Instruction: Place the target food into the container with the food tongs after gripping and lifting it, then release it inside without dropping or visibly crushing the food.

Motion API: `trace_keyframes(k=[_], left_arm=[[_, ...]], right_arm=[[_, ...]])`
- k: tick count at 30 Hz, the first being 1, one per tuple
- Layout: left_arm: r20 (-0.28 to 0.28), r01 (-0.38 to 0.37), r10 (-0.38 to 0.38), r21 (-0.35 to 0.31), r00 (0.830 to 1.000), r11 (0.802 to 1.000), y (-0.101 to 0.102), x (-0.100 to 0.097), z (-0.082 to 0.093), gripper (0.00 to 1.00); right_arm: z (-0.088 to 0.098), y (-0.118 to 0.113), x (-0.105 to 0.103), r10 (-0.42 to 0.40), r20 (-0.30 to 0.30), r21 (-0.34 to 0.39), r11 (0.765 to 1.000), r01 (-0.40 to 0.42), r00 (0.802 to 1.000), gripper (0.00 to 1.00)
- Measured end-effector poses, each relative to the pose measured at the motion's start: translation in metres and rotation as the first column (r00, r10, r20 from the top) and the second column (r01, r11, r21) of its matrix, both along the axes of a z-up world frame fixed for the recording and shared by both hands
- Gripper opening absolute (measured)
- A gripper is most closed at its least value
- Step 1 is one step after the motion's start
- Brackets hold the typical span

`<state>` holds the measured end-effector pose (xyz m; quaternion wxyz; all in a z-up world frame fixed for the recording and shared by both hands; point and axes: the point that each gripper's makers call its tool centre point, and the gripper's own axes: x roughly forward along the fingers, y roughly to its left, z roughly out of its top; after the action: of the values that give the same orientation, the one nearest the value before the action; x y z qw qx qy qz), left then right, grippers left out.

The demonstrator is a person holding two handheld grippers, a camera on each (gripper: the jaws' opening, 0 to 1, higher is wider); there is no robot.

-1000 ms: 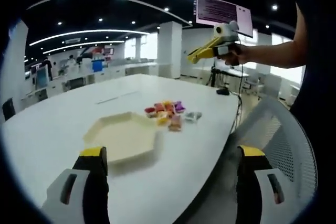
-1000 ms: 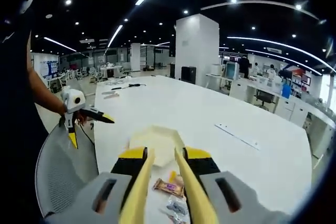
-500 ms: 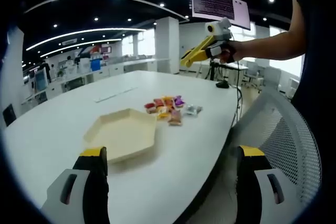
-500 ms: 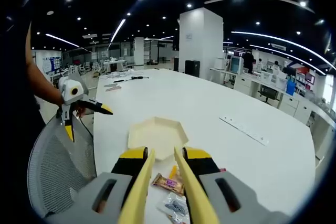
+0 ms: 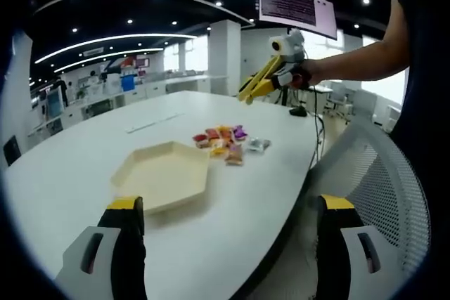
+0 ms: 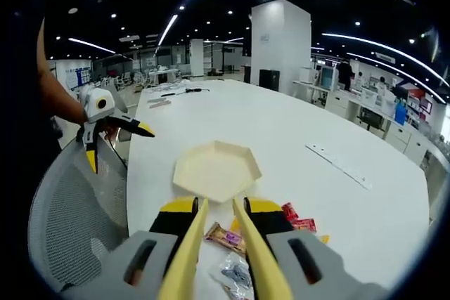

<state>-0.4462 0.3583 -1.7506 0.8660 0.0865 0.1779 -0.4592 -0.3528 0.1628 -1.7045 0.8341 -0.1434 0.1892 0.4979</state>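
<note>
White table (image 5: 84,166) bears hexagonal tray (image 5: 163,177) (bare inside) beside snack packets (image 5: 228,142).

The table (image 5: 84,166) has a smooth white top with a soft sheen. The hexagonal tray (image 5: 165,177) looks like matt cream plastic. Near the table's edge, the wrapped snacks (image 5: 228,143) have glossy, crinkled film. The chair (image 6: 74,223) back is grey woven mesh. The tongs (image 6: 214,251) look like smooth yellow plastic

The snack packets (image 5: 228,145) are too small to tell apart; in the right gripper view the food tongs (image 6: 211,244) hide several.
</note>
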Motion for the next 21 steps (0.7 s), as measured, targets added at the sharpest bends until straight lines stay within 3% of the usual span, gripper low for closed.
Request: trace_keyframes(k=[3,14,21], left_arm=[[-0.002,-0.007,0.007,0.0,1.0,1.0,0.001,0.001,0.0,0.99],[-0.004,-0.013,0.013,0.007,1.0,1.0,0.003,0.002,-0.002,0.98],[-0.008,-0.023,0.024,0.013,1.0,1.0,0.005,0.004,-0.003,0.99]], right_arm=[[-0.014,-0.001,-0.002,0.03,-0.016,-0.052,0.998,-0.031,0.999,0.25],[-0.049,0.001,0.004,0.066,-0.08,-0.098,0.992,-0.074,0.995,0.25],[-0.076,-0.001,0.007,0.109,-0.099,-0.186,0.974,-0.126,0.989,0.25]])
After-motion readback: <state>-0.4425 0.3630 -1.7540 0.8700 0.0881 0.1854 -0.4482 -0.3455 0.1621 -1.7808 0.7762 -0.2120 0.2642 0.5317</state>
